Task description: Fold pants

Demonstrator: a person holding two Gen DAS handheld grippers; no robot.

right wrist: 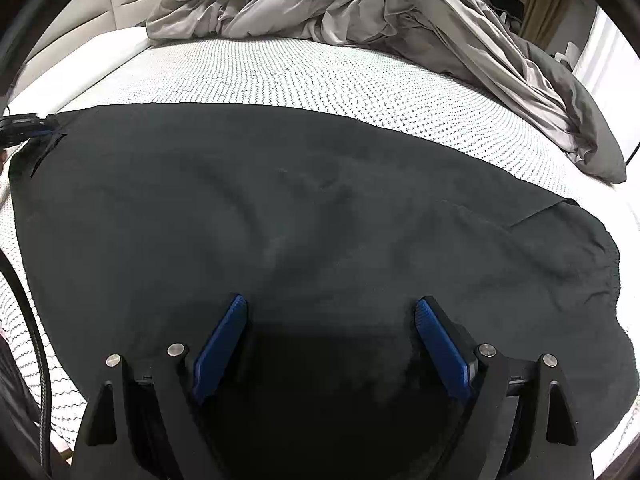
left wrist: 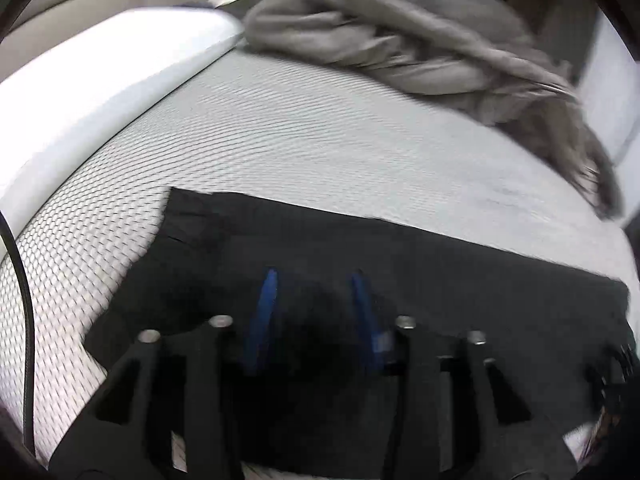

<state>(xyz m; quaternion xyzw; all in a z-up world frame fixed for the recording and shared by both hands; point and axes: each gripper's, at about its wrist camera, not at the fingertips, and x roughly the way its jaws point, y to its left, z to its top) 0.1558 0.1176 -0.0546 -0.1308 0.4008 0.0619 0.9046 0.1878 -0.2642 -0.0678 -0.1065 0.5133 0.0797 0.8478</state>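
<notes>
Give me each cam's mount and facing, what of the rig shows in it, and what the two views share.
Left wrist: on the left gripper, angled down over the black pants toward the bed's far side; its own blue-padded jaws show, parted, nothing between them.
Right wrist: on the right gripper, angled down at the pants spread on the mattress; its jaws show wide open, and the left gripper at the left edge.
Shared: pants, patterned mattress, rumpled grey duvet.
</notes>
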